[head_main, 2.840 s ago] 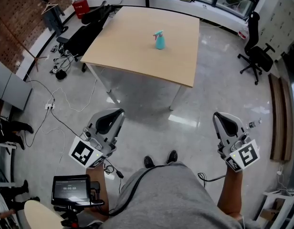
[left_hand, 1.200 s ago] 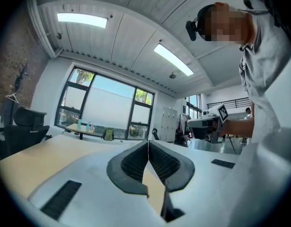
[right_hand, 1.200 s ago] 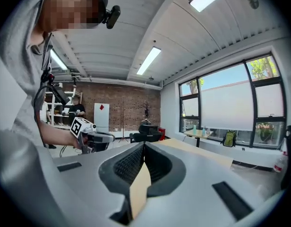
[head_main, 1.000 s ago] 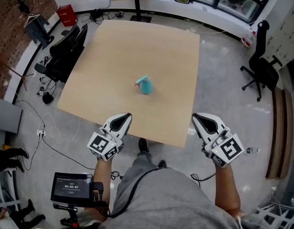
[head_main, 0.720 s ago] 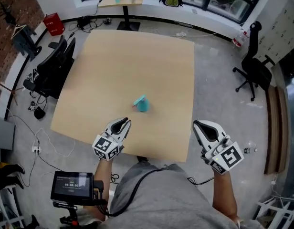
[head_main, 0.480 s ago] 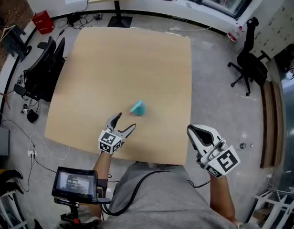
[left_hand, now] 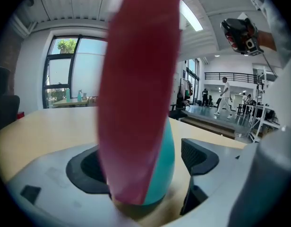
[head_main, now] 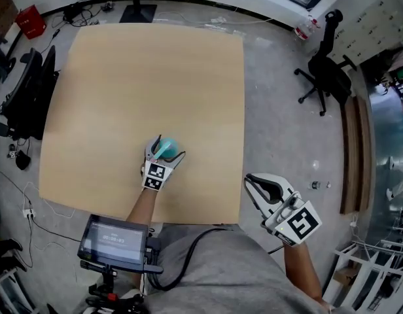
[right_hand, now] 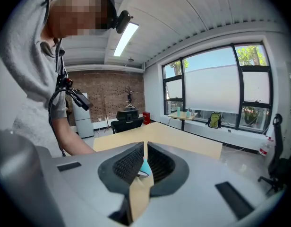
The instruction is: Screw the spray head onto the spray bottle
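surface: wooden table (head_main: 136,77) | on it: 1 teal spray bottle (head_main: 166,150), near front edge

An open-plan office: a square tabletop of light wood (head_main: 142,70), a black swivel chair (head_main: 321,77) at upper right, tall windows (right_hand: 216,91), a brick wall (right_hand: 105,96).

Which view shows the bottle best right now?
Left gripper view: the bottle stands large between the left gripper's jaws, which have just been opening, though a blurred red shape covers half. Head view shows it small on the table; right gripper view only a teal sliver beyond the right gripper's shut jaws.
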`<state>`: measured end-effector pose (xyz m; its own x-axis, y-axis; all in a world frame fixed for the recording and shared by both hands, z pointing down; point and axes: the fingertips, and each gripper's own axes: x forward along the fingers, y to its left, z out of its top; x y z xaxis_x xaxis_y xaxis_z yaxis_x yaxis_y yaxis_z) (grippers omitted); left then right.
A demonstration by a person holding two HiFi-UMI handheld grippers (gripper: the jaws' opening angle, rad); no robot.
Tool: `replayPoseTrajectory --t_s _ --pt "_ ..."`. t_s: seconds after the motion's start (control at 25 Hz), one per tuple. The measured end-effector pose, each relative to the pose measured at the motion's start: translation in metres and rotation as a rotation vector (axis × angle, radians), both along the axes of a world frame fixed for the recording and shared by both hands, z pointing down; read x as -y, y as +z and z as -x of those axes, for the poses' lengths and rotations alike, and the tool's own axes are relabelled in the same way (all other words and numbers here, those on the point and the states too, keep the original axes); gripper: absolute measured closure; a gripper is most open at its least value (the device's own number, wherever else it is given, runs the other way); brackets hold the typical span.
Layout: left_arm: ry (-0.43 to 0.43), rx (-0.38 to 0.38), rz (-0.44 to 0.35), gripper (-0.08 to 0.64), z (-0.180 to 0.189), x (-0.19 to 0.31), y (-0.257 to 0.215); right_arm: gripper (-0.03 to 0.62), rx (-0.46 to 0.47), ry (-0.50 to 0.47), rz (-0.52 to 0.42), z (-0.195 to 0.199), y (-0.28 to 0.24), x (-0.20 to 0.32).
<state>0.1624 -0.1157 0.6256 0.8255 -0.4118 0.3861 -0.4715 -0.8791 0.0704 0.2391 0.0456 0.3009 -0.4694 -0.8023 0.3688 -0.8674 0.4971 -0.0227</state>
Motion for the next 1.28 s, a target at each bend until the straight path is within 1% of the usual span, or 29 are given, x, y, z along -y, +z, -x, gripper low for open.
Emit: replayPoseTrajectory --t_s 0.12,0.28,0.32,0.4,0.52,0.6,0.72,0.84,0.88,0.92,0.96,1.04,1.12,1.2,1.24,1.28 --pt "0.002 0.021 -0.007 0.118 -0.016 0.01 0.013 0.584 -0.008 -0.015 0.039 -0.01 0.014 0.011" --pt "-0.033 0.034 0.011 0.121 -0.013 0.018 0.025 0.584 -0.007 -0.036 0.041 -0.01 0.018 0.022" --pt "-0.036 0.031 0.014 0.133 -0.013 0.018 0.025 0.584 -0.007 -0.042 0.046 -0.009 0.019 0.023" --pt "-0.029 0.032 0.019 0.146 -0.013 0.019 0.023 0.584 -0.003 -0.058 0.051 -0.007 0.019 0.026" --pt "0.004 0.056 0.049 0.152 -0.015 0.015 0.019 0.584 0.0 -0.081 0.07 -0.003 0.025 0.029" --pt "0.046 0.066 0.069 0.153 -0.018 0.009 0.01 0.584 -0.017 -0.114 0.09 0.0 0.033 0.031" --pt "0.151 0.085 0.12 0.153 -0.023 -0.012 -0.013 0.584 -0.062 -0.19 0.082 0.014 0.035 0.042" --pt "0.275 0.108 0.205 0.154 -0.019 -0.045 -0.049 0.577 -0.114 -0.308 0.092 0.04 0.027 0.057" --pt "0.319 0.123 0.224 0.153 -0.016 -0.058 -0.062 0.546 -0.133 -0.359 0.106 0.052 0.024 0.062" --pt "0.366 0.141 0.238 0.153 -0.013 -0.072 -0.073 0.461 -0.155 -0.415 0.125 0.065 0.021 0.066" --pt "0.413 0.163 0.249 0.155 -0.009 -0.086 -0.084 0.393 -0.179 -0.476 0.146 0.078 0.018 0.069" --pt "0.5 0.207 0.266 0.153 0.0 -0.114 -0.102 0.379 -0.226 -0.597 0.209 0.102 0.018 0.071" --pt "0.563 0.241 0.276 0.153 0.01 -0.137 -0.114 0.378 -0.241 -0.69 0.323 0.122 0.027 0.068" --pt "0.588 0.254 0.281 0.155 0.016 -0.152 -0.124 0.379 -0.225 -0.745 0.469 0.135 0.043 0.059" --pt "0.587 0.251 0.284 0.153 0.018 -0.157 -0.127 0.377 -0.224 -0.763 0.527 0.139 0.052 0.054" --pt "0.581 0.245 0.286 0.155 0.018 -0.16 -0.13 0.377 -0.236 -0.781 0.556 0.14 0.058 0.049"
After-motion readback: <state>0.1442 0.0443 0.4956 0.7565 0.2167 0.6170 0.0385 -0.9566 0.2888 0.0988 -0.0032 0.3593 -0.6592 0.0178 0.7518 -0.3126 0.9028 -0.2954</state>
